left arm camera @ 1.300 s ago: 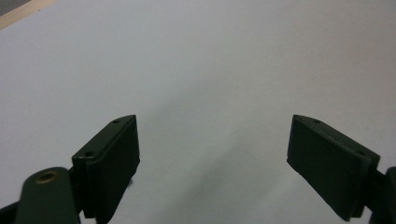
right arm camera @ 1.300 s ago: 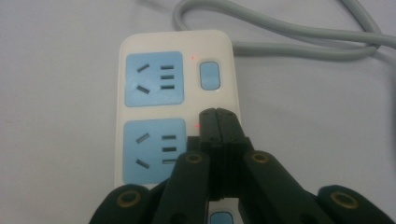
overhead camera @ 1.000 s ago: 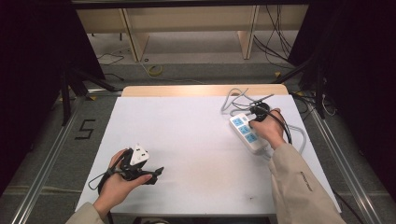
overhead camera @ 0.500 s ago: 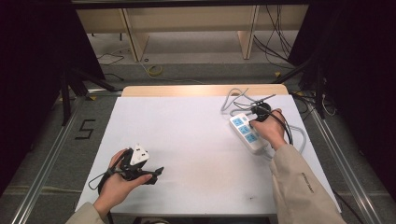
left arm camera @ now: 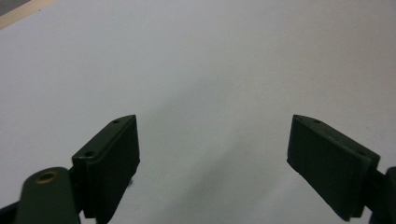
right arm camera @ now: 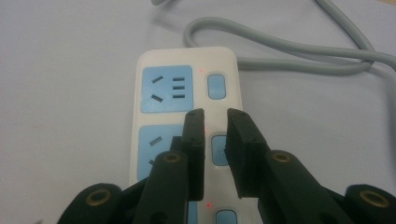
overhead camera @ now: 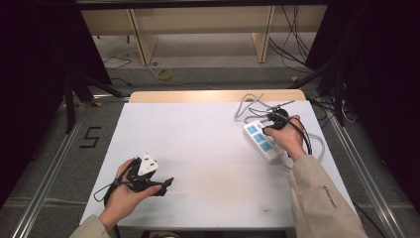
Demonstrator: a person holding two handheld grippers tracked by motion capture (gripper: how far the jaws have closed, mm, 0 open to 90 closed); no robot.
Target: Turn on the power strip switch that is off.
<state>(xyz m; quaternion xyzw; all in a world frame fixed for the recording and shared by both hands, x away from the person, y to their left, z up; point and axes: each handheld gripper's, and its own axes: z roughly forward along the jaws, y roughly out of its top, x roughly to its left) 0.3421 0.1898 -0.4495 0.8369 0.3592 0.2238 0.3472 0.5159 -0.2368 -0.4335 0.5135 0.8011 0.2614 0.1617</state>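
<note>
A white power strip with blue sockets lies at the right of the white table. In the right gripper view the power strip has blue rocker switches and small red lights beside them. My right gripper hovers just over the middle switch. Its jaws have just been opening and stand a little apart, with nothing held between them. In the high view the right gripper sits over the strip's middle. My left gripper rests near the table's front left. In its own view the left gripper is open wide over bare tabletop.
The strip's grey cable loops behind it toward the table's far right corner, where the cable lies beside dark leads. A wooden strip borders the table's far edge. Shelving legs and floor cables lie beyond.
</note>
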